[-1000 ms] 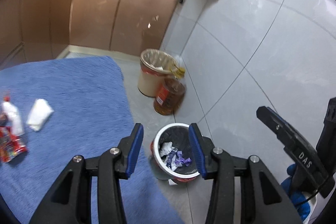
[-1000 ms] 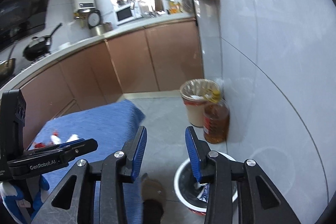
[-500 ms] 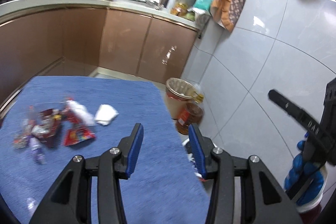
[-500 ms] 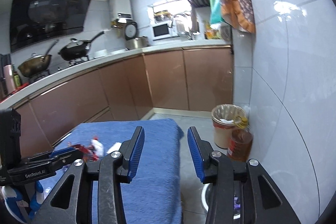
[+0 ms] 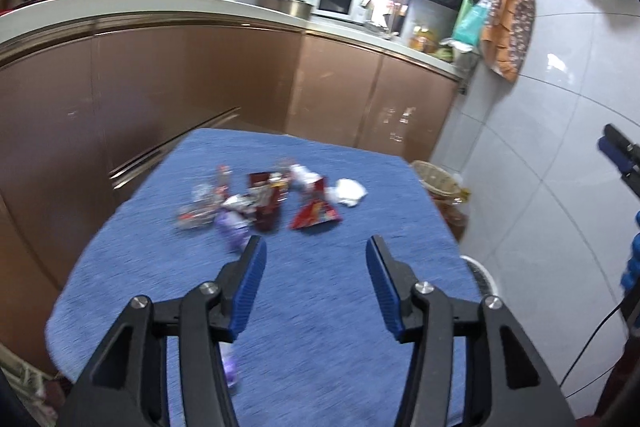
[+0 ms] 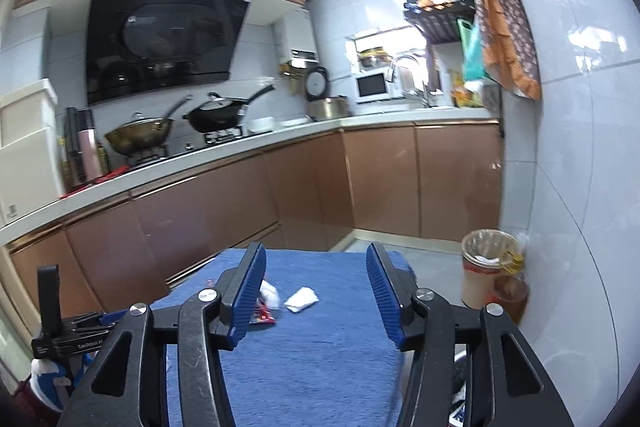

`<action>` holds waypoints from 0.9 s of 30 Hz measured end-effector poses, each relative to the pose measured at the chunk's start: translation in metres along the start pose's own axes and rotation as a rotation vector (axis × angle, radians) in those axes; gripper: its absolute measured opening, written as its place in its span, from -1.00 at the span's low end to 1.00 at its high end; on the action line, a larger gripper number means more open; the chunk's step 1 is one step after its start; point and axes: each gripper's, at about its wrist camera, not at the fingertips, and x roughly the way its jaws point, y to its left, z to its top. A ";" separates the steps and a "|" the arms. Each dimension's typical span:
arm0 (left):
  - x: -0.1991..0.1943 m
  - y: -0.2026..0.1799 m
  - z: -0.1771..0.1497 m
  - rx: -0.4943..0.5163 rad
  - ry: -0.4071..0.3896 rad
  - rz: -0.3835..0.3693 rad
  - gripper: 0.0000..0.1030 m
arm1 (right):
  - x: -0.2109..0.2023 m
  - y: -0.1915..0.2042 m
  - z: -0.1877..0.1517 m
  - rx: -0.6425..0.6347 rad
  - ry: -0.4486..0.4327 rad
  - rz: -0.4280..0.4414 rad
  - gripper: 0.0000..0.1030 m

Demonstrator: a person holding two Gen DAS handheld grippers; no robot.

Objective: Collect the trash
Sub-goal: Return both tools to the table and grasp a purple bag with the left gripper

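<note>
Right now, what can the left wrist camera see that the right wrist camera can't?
Only the left wrist view shows the whole trash pile, with a purple wrapper and a red packet that lies whole, plus the open, empty left gripper. Only the right wrist view shows the range hood and the open, empty right gripper. Both show the blue cloth, white tissue, lined bin, pans and microwave.

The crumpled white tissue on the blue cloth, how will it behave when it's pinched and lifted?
The white tissue looks crumpled and soft, so it will probably squash flat between the pads. It seems very light and may slide on the blue cloth if nudged. It is unlikely to roll.
</note>
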 end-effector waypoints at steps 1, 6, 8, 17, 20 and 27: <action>-0.003 0.005 -0.004 -0.005 0.002 0.006 -0.02 | -0.002 0.003 0.000 -0.004 -0.004 0.011 -0.01; -0.011 0.029 -0.032 -0.031 0.028 0.054 -0.01 | -0.004 0.011 -0.004 0.000 -0.003 0.044 0.00; -0.010 0.034 -0.046 -0.030 0.045 0.076 -0.01 | -0.002 0.010 -0.007 0.009 0.007 0.058 0.00; 0.009 0.045 -0.099 0.009 0.138 0.106 0.00 | 0.009 0.025 -0.026 0.013 0.077 0.099 0.00; 0.020 0.052 -0.108 0.003 0.161 0.114 -0.01 | 0.017 0.032 -0.032 0.005 0.106 0.108 0.00; 0.047 0.068 -0.116 -0.036 0.210 0.111 0.00 | 0.047 0.047 -0.046 -0.020 0.183 0.128 0.01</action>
